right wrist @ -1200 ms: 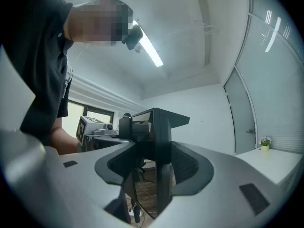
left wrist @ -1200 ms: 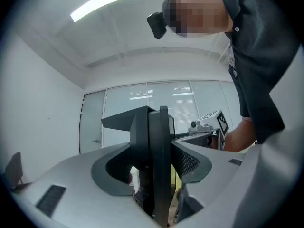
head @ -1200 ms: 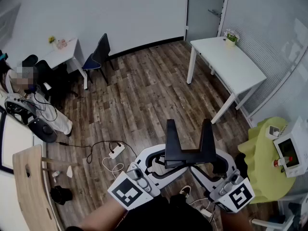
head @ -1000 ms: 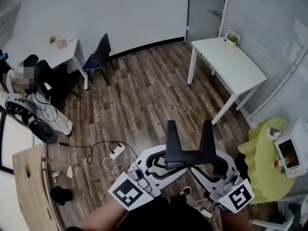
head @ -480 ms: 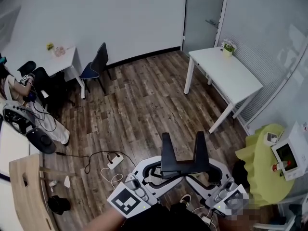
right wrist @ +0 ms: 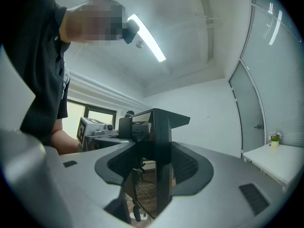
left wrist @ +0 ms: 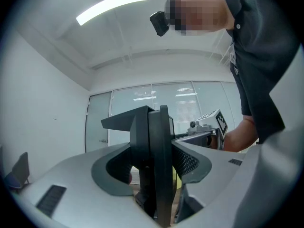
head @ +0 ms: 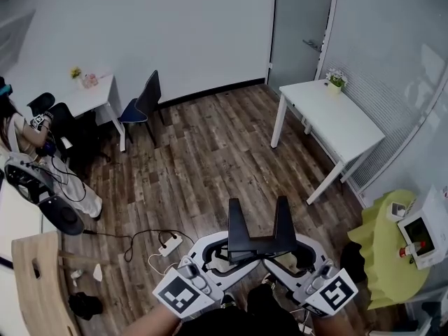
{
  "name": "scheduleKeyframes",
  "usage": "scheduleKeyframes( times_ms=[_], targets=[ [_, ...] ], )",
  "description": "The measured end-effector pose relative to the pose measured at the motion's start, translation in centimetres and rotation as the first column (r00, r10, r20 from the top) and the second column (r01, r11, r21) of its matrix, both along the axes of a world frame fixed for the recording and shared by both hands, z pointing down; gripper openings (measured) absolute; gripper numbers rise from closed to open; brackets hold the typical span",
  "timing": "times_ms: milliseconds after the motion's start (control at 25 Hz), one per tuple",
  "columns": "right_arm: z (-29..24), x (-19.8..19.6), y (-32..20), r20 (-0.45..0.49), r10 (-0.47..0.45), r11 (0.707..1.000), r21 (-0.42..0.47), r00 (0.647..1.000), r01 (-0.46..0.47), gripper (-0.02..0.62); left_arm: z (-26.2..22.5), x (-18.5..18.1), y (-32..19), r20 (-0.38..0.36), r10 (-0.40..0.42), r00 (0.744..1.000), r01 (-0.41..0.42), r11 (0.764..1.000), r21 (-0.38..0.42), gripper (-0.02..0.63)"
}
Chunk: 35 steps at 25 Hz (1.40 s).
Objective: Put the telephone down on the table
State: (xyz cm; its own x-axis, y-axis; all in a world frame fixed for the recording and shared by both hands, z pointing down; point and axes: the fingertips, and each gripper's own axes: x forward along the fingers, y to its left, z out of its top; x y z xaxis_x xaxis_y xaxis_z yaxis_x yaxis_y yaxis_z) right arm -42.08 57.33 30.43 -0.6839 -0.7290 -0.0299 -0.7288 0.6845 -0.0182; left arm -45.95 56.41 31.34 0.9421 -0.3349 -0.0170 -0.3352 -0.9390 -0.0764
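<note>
While both grippers keep their hold, the black two-pronged telephone (head: pixel 257 238) has sunk slightly lower and leftward in the head view since a second ago. Its base is clamped by the left gripper (head: pixel 232 252) and the right gripper (head: pixel 288 252), seemingly from opposite sides, above dark wood-plank floor (head: pixel 203 152). A long white table (head: pixel 336 121) stands well apart, near a grey door (head: pixel 297 26) and a ribbed glass wall (head: pixel 392 68).

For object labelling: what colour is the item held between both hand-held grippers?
The held item is black; the head view shows it best.
</note>
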Motion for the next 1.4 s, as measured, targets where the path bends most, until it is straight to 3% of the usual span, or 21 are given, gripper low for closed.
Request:
scheduleKeyframes(
  times_ms=[120,360,600,920,1400],
  targets=[
    [-0.1,0.3,-1.5,-0.005,-0.013,1.0,0.002,1.0,0.013,0.247,-0.2,0.4,-1.5,0.01,0.002,1.0,-0.003,0.999,0.044,0.245],
    [-0.4,1.1,-5.6,0.002,-0.057,0.998,0.006,0.998,0.056,0.247,-0.1,1.1,-5.4,-0.004,-0.045,0.999,0.045,0.999,0.002,0.245],
    [-0.7,3.9,-10.4,-0.014,-0.08,0.997,0.014,0.997,0.08,0.247,-0.7,4.0,-10.1,0.022,-0.058,0.998,0.056,0.997,0.053,0.245],
    [-1.0,8.4,-16.5,0.006,-0.129,0.992,-0.003,0.992,0.129,0.247,-0.3,8.6,-15.9,0.009,-0.119,0.993,0.119,0.993,-0.026,0.244],
    [-0.8,15.1,-23.9,0.047,-0.156,0.988,-0.008,0.987,0.157,0.247,0.0,15.3,-23.3,0.032,-0.145,0.989,0.146,0.989,-0.033,0.244]
  ],
)
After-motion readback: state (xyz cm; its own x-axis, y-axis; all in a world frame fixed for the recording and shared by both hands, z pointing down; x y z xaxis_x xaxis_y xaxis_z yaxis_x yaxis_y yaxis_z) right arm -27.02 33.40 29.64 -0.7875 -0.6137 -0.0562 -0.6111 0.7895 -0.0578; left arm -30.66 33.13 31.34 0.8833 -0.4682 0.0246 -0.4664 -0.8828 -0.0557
